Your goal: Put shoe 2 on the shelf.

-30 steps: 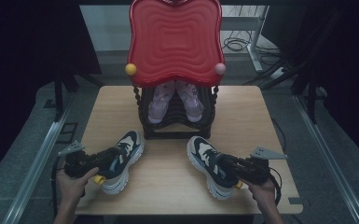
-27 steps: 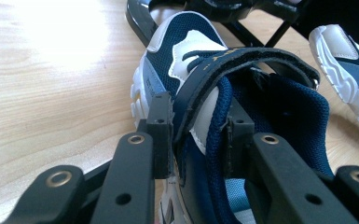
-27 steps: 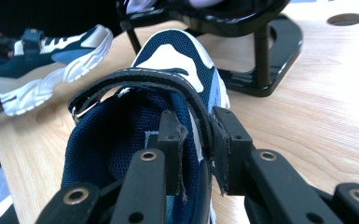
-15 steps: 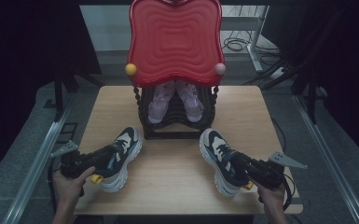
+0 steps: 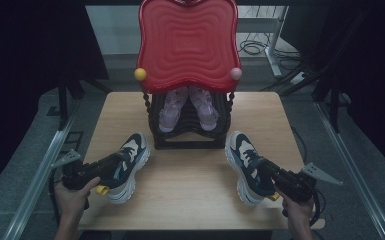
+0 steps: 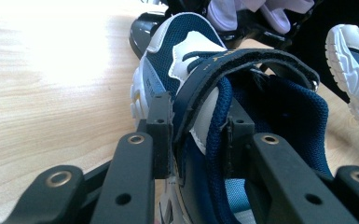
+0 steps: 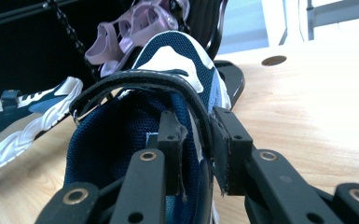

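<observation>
Navy mesh sneakers, one per gripper, both resting on wooden worktop (image 5: 190, 195) in front of black shoe rack (image 5: 187, 137) w/ red top. Left gripper (image 6: 193, 135) pinching collar wall & strap of left sneaker (image 5: 125, 165); right gripper (image 7: 198, 149) pinching collar edge & strap of right sneaker (image 5: 247, 167). Pink sandals (image 5: 187, 107) already sitting on rack shelf. Judging risk: gripping thin, soft collar only, so shoe likely sagging or twisting on lift, slipping out of pads. Also toe possibly catching rack frame or knocking sandals if sliding in too low.
</observation>
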Motion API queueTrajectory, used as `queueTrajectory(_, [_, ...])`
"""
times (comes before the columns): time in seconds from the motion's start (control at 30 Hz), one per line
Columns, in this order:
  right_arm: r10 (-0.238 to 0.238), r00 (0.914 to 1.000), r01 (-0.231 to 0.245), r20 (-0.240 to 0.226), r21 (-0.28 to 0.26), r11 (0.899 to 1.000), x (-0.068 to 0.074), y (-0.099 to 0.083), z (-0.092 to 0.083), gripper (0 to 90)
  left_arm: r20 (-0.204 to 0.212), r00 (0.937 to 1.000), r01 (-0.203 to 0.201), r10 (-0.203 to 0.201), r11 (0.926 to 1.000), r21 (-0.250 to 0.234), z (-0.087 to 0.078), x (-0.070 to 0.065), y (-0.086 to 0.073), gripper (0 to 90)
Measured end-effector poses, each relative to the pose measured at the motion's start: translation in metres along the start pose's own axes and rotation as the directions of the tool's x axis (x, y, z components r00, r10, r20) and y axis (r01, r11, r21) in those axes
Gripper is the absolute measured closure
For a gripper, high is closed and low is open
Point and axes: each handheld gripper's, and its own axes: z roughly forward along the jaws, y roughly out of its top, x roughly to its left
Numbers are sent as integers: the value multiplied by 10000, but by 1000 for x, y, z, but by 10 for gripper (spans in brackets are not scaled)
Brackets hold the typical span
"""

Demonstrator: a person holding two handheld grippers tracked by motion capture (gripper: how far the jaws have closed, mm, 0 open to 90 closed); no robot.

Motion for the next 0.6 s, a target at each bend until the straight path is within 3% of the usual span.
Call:
queueTrajectory(0.4, [2, 9992, 22, 395, -617, 9981, -2, 11, -6, 746, -104, 9999, 107, -112, 9988, -479, -7, 1, 11, 702])
queueTrajectory(0.6, [33, 9985, 19, 538, -965, 9953, -1, 19, -5, 745, -133, 9998, 131, -144, 9958, -906, -12, 2, 24, 702])
